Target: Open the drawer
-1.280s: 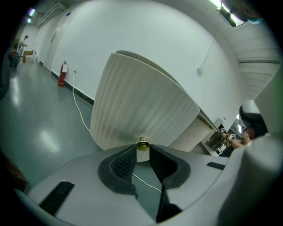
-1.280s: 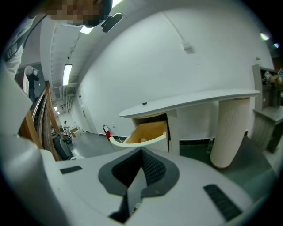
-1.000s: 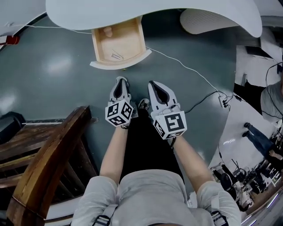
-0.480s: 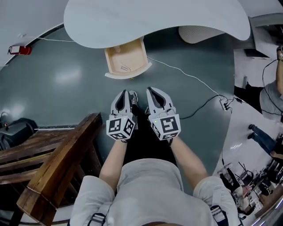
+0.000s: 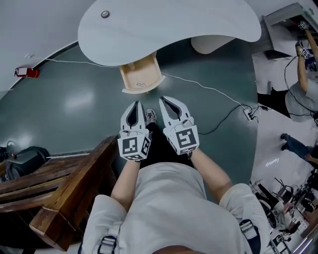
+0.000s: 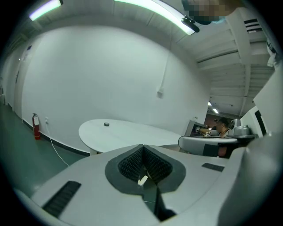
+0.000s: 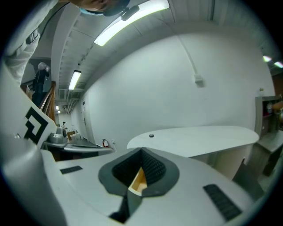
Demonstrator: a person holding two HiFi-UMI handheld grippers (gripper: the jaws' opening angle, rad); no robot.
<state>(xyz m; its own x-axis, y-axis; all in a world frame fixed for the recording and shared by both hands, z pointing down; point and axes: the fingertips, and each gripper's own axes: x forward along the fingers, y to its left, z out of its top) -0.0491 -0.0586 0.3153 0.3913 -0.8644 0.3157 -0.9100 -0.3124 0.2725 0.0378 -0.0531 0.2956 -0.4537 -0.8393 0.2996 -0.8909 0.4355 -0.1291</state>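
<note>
The drawer (image 5: pixel 140 77) stands pulled out from under the white table (image 5: pixel 169 30), with its pale wooden interior exposed. A small round object (image 5: pixel 105 14) sits on the tabletop. The glossy dark green floor (image 5: pixel 74 99) carries a white cable (image 5: pixel 203 87). A red fire extinguisher (image 5: pixel 26 72) stands by the white wall. Wooden furniture (image 5: pixel 64 193) occupies the lower left. The left gripper (image 5: pixel 136 104) and right gripper (image 5: pixel 163 99) hang short of the drawer, jaws closed together on nothing.

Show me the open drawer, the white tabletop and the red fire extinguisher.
open drawer (image 5: pixel 139 74): head view, its wooden floor.
white tabletop (image 5: pixel 169 27): head view, middle of its surface.
red fire extinguisher (image 6: pixel 36 128): left gripper view, its body.
</note>
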